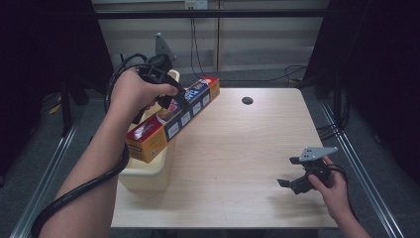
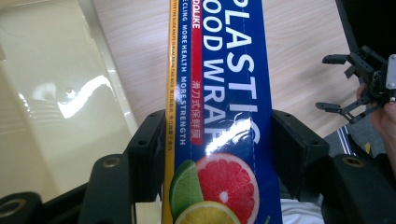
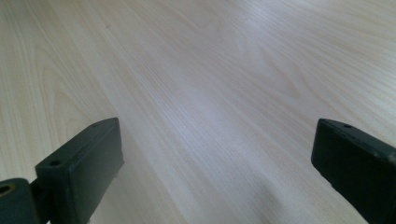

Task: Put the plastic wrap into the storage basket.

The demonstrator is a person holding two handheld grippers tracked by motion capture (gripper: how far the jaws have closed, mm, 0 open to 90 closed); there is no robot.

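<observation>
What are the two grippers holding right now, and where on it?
The left gripper clamps the plastic wrap box across its long sides, near the middle, above the cream bin. The right gripper is open over the table, holding nothing.

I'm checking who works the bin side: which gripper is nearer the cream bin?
Left. The left gripper holds the plastic wrap box above the cream bin; the right gripper hovers open across the table.

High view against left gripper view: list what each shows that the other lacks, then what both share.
High view alone: the round hole in the table and the person's left hand.

Left gripper view alone: the citrus picture on the plastic wrap box.

Shared: that box clamped in the left tongs, the cream tub, the open right tongs.
</observation>
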